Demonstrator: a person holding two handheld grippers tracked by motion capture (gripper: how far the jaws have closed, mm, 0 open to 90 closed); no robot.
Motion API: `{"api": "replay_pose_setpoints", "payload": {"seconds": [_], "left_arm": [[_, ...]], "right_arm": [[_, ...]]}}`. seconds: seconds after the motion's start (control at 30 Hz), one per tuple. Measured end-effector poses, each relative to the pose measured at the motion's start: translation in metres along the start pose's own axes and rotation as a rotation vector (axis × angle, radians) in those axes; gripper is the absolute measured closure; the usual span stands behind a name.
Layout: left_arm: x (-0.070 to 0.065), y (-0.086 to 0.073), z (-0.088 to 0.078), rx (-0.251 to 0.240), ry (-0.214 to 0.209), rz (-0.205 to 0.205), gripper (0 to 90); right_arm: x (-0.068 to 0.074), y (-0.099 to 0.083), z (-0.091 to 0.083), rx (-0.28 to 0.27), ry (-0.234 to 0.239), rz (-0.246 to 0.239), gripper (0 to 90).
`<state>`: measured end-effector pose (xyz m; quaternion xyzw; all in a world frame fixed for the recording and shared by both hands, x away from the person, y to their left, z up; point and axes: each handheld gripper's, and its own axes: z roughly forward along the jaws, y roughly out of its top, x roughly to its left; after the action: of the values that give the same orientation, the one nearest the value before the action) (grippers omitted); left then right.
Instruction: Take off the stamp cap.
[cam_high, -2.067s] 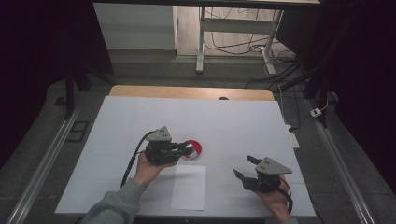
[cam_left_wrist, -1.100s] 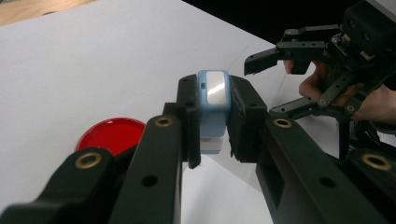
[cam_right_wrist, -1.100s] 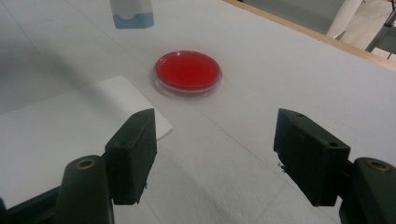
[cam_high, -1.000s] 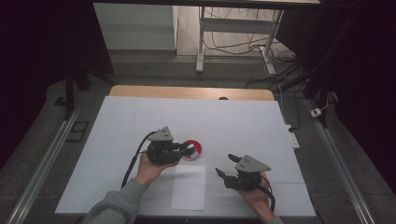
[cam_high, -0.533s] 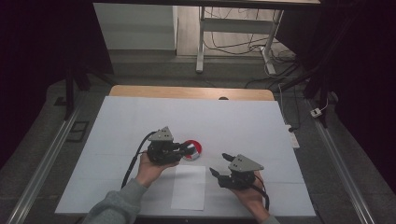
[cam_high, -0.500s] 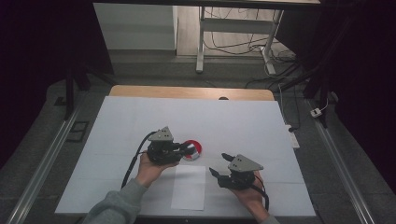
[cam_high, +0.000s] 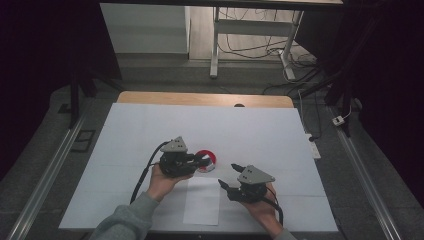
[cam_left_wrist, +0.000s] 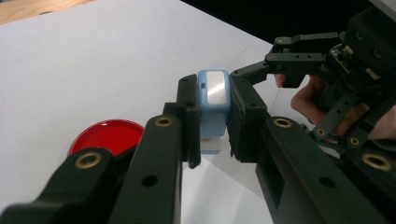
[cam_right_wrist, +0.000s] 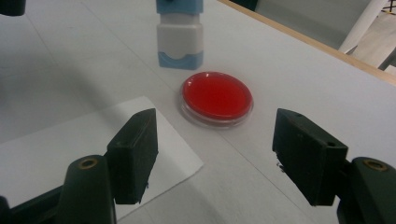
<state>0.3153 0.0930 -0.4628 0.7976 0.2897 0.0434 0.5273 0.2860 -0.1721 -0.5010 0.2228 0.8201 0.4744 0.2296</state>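
- At the high view's far left a metal rail (cam_high: 47, 165) runs along the floor beside the table; the white table cover (cam_high: 150, 125) has a wide bare stretch on this side, from about 9 o'clock round to 12 o'clock of the left gripper.
- The left gripper (cam_high: 200, 159) sits just left of the cover's middle, its cable (cam_high: 142, 175) looping back toward the grey sleeve (cam_high: 125, 220) at 7 o'clock. Its jaws are clamped on a small blue-and-white stamp (cam_left_wrist: 214, 109).
- From above, the stamp is hidden by the gripper's body. The left gripper view shows its blue top with a pale window, pinched on both sides; the right gripper view shows its white middle and blue foot (cam_right_wrist: 180, 42), standing upright on or just over the cover, whether touching I cannot tell.
- A red ink pad (cam_high: 207, 159), a round shallow dish with a clear rim, lies flat right beside the stamp; in the right gripper view it sits at about 5 o'clock of the stamp's foot, close but apart.
- A white sheet of paper (cam_high: 202, 202) lies at 6 o'clock of the pad, near the table's front edge; its corner points toward the pad in the right gripper view (cam_right_wrist: 154, 140).
- The right gripper (cam_high: 227, 176) lies at 4 o'clock of the pad, jaws spread wide with nothing between them, aimed at the pad and the stamp.
- To its right, the cover is bare out to its edge, with the wooden table edge (cam_high: 200, 98) showing at 12 o'clock.
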Motion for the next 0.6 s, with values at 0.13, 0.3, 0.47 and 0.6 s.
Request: {"api": "replay_pose_setpoints", "payload": {"seconds": [0.13, 0.3, 0.47, 0.6], "left_arm": [[-0.001, -0.001, 0.002, 0.0, 0.0, -0.003, 76.0], [-0.001, -0.001, 0.003, 0.001, 0.0, -0.003, 76.0], [-0.001, -0.001, 0.004, 0.003, 0.0, -0.004, 75.9], [-0.002, -0.001, 0.004, 0.001, 0.002, -0.005, 76.0]], "right_arm": [[0.003, 0.003, 0.003, 0.001, 0.005, -0.006, 31.1], [0.006, 0.005, 0.007, 0.003, 0.01, -0.009, 31.4], [0.009, 0.007, 0.011, 0.008, 0.007, -0.013, 31.7], [0.012, 0.009, 0.015, 0.011, 0.003, -0.011, 32.0]]}}
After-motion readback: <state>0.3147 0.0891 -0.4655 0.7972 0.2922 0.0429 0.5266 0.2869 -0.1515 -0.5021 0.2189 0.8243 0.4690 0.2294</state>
